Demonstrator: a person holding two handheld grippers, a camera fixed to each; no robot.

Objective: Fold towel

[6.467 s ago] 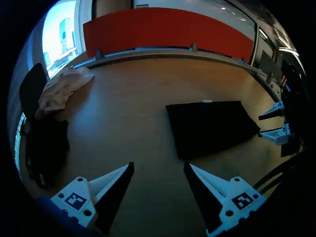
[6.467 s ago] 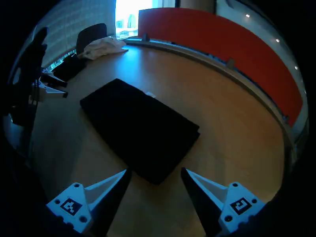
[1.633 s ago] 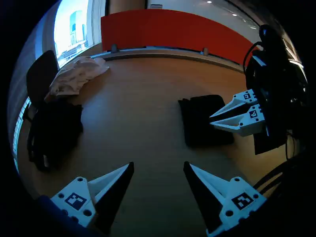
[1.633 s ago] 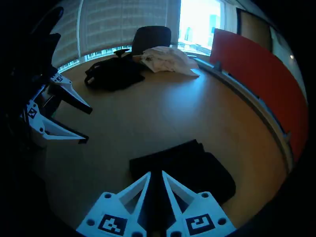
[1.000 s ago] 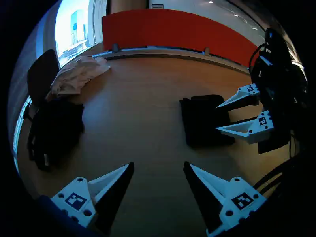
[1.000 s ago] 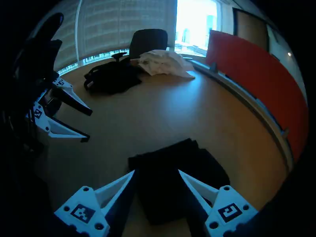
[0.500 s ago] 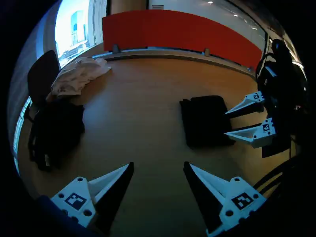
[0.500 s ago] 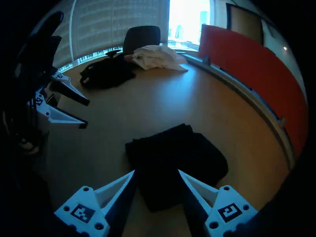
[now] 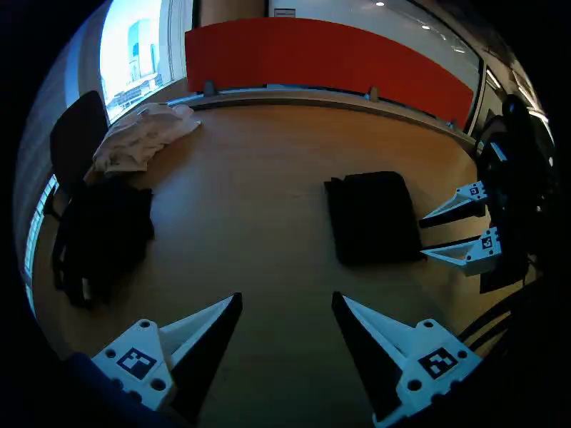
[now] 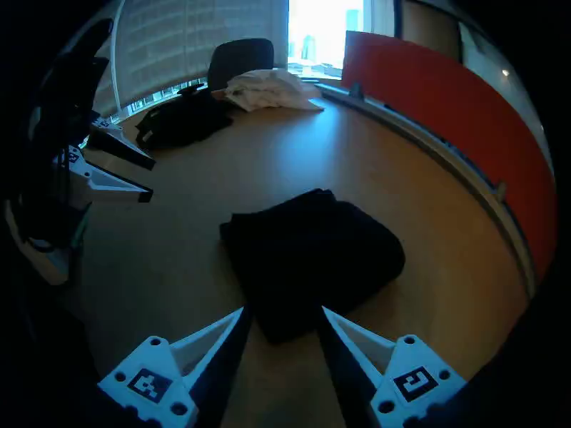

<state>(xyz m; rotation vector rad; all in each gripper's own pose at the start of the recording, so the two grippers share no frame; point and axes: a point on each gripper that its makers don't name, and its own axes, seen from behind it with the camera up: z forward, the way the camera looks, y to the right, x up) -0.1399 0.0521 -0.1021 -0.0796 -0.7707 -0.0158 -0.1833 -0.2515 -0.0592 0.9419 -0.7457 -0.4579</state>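
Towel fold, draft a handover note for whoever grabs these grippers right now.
Left gripper: open, empty, hovering over bare table, well short of the towel.
Right gripper: open, fingertips at the towel's near edge, not gripping it.
Towel: dark, lying on the table as a compact folded block.
Off to the side: pale cloth and black bag, not involved.
Done: the fold looks finished.
Left: probably only a check that the edges line up, then back both grippers away.
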